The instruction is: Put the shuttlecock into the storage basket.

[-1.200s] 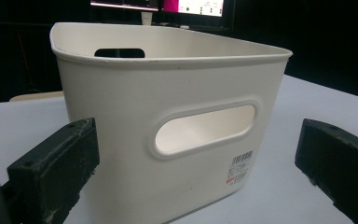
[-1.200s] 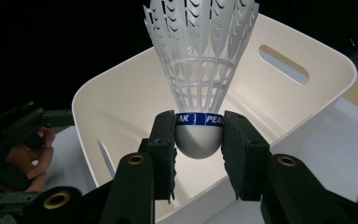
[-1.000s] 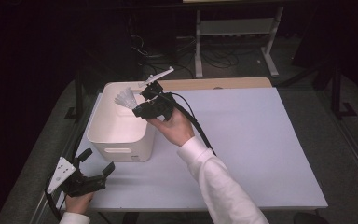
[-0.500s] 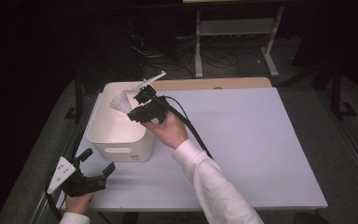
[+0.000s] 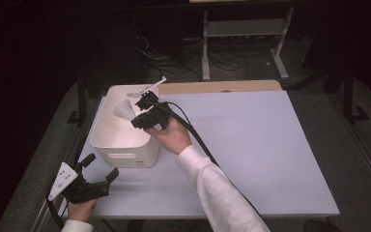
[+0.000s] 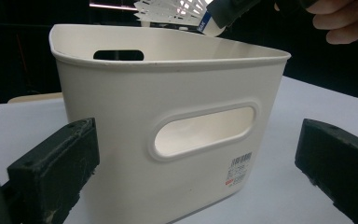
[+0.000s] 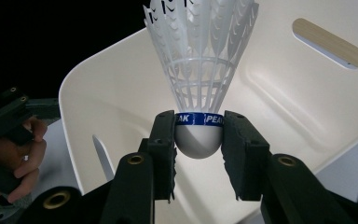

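Lowered over the bin point(image 5: 125, 145), right claw point(image 7: 198, 140) points shuttlecock point(image 7: 199, 56) skirt-first away.

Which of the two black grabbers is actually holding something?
The right gripper: its jaws clamp the white plastic shuttlecock by its rounded cork above the white plastic bin. The left gripper stands open, holding nothing.

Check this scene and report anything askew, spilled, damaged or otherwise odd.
Nothing stands out. The white bin sits upright on the table, intact. The right gripper holds the shuttlecock squarely by its cork above the bin, its skirt unbroken. The left gripper waits open near the bin's front.
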